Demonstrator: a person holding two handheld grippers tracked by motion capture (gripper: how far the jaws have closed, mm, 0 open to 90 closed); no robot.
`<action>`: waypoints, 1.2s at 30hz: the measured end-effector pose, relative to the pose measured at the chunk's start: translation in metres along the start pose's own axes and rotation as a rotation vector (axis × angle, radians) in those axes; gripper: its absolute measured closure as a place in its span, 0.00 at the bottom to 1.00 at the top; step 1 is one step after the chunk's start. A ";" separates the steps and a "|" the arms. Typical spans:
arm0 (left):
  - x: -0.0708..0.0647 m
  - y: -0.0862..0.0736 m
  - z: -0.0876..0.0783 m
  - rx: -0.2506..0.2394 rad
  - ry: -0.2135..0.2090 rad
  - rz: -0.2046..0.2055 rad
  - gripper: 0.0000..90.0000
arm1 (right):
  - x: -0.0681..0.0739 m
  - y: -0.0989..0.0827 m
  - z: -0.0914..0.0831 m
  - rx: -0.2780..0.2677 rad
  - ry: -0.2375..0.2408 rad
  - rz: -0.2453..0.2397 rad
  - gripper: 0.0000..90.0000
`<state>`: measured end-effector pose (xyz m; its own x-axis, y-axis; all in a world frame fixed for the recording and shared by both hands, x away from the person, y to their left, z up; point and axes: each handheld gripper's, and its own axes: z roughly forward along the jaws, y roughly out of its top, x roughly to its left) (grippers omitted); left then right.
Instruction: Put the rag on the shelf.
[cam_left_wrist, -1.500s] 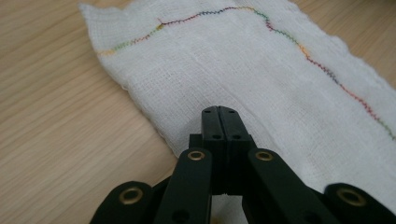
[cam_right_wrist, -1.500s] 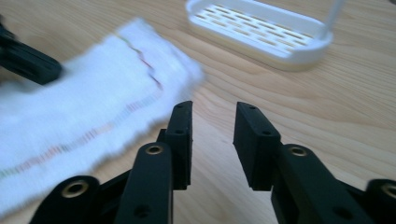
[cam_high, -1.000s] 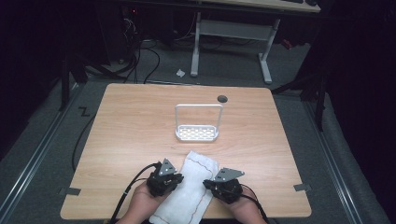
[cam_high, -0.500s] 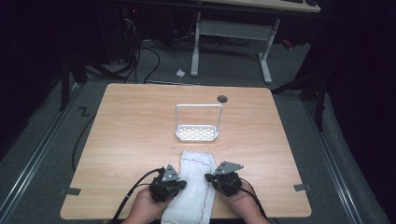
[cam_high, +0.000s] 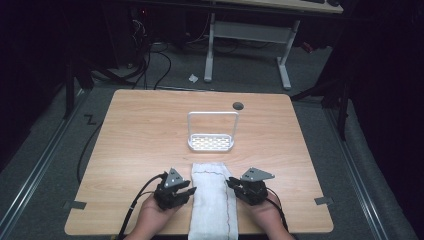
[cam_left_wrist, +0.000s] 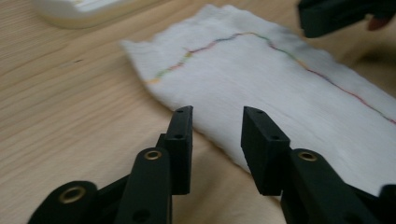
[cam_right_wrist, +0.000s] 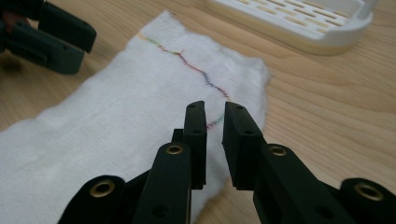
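Near the desk's (cam_high: 135, 130) front edge, both grippers (left (cam_high: 186, 190), right (cam_high: 232, 183)), fingers just released and empty, flank the folded towel (cam_high: 215, 200), whose layers could spring apart if nudged.

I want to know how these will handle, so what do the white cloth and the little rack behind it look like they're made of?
Cloth: soft woven cotton, seemingly; fuzzy matte weave, multicoloured stitched line. Rack: likely moulded plastic; smooth off-white base with slots.

White towel (cam_high: 214, 200) with a rainbow-coloured stitched line — white slotted rack (cam_high: 211, 143) — light wood-grain table (cam_high: 140, 135)
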<state>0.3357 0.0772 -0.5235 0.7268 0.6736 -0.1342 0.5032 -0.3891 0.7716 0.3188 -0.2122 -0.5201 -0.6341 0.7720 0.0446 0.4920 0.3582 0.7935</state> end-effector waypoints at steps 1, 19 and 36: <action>0.000 0.000 0.000 0.000 0.000 0.000 0.65 | 0.000 0.000 0.000 0.000 0.000 0.000 0.88; 0.025 0.024 0.048 -0.014 0.009 -0.119 0.81 | -0.023 -0.005 -0.007 -0.044 -0.069 0.091 0.80; 0.025 0.022 0.048 -0.025 -0.019 -0.109 0.95 | -0.032 0.027 0.051 0.085 -0.005 0.093 0.69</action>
<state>0.3877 0.0557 -0.5394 0.6774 0.6989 -0.2295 0.5677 -0.2983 0.7673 0.3823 -0.2002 -0.5308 -0.5803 0.8066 0.1121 0.5972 0.3279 0.7320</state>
